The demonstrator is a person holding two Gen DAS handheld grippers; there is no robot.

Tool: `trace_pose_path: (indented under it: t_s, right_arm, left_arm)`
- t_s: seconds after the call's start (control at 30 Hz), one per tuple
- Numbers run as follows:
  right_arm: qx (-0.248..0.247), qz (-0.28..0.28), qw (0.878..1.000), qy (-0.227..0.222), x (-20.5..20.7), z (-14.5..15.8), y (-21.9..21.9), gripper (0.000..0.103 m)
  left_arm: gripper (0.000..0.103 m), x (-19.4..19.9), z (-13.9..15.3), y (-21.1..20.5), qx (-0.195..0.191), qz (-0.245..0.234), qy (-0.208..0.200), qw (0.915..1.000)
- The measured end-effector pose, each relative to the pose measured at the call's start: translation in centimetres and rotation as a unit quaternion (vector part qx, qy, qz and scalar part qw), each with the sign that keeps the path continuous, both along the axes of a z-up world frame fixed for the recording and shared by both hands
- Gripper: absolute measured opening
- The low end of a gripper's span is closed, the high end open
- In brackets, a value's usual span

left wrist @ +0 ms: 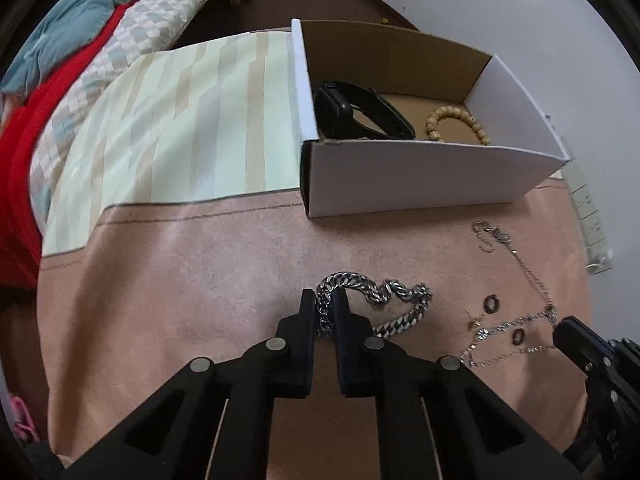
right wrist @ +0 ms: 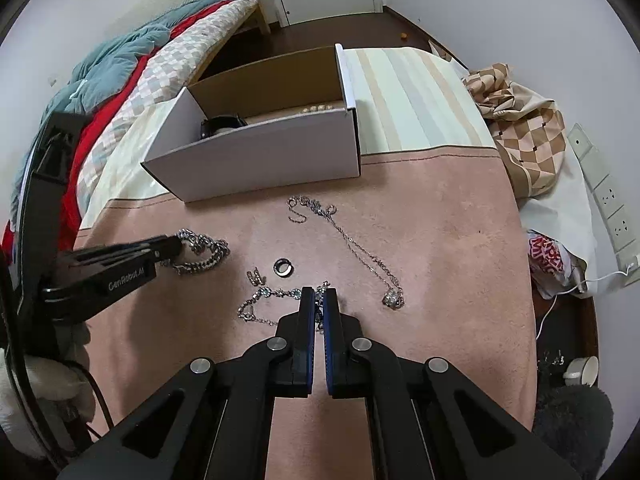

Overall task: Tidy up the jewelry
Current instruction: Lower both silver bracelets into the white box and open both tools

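My left gripper (left wrist: 324,298) is shut on a thick silver chain bracelet (left wrist: 394,300) lying on the pink blanket; it also shows in the right wrist view (right wrist: 176,246) with the bracelet (right wrist: 204,254). My right gripper (right wrist: 319,300) is shut on a thin silver gem bracelet (right wrist: 276,294). A white cardboard box (left wrist: 420,176) behind holds a black watch (left wrist: 360,110) and a wooden bead bracelet (left wrist: 456,124). A long thin necklace (right wrist: 360,250) with a pendant, a ring (right wrist: 283,268) and small earrings (right wrist: 256,277) lie on the blanket.
The pink blanket (right wrist: 440,240) covers the bed, with a striped sheet (right wrist: 412,92) behind the box. Quilts (right wrist: 132,64) are piled at the left. A checkered cloth (right wrist: 528,128) and wall sockets (right wrist: 608,200) are at the right.
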State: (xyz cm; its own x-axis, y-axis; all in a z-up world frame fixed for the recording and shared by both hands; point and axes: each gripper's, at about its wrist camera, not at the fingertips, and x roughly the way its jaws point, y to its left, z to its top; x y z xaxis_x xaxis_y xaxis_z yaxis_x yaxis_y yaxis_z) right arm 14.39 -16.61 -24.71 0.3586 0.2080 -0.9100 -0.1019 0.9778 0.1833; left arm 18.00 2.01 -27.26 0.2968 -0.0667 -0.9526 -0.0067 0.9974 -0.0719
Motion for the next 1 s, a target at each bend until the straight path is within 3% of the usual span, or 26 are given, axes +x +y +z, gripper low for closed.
trace_pose_path:
  t_s: [0.23, 0.6, 0.87, 1.0]
  right_arm:
    - [0.026, -0.003, 1.0, -0.017, 0.1, 2.1, -0.2, 0.004]
    - [0.072, 0.008, 0.996, -0.05, 1.8, 7.6, 0.1, 0.004]
    - [0.079, 0.031, 0.99, -0.109, 6.3, 13.9, 0.8, 0.004]
    - [0.066, 0.052, 0.991, -0.106, 10.7, 14.3, 2.0, 0.004]
  left_arm:
    - [0.006, -1.7, 4.3, 1.7, -0.049, 0.019, -0.034, 0.9981]
    - [0.006, -1.6, 11.8, 2.0, -0.099, 0.004, -0.084, 0.9915]
    - [0.006, 3.3, 17.6, 0.8, -0.108, -0.025, -0.133, 0.9848]
    - [0.006, 7.2, 16.9, 0.5, -0.106, -0.029, -0.122, 0.9864]
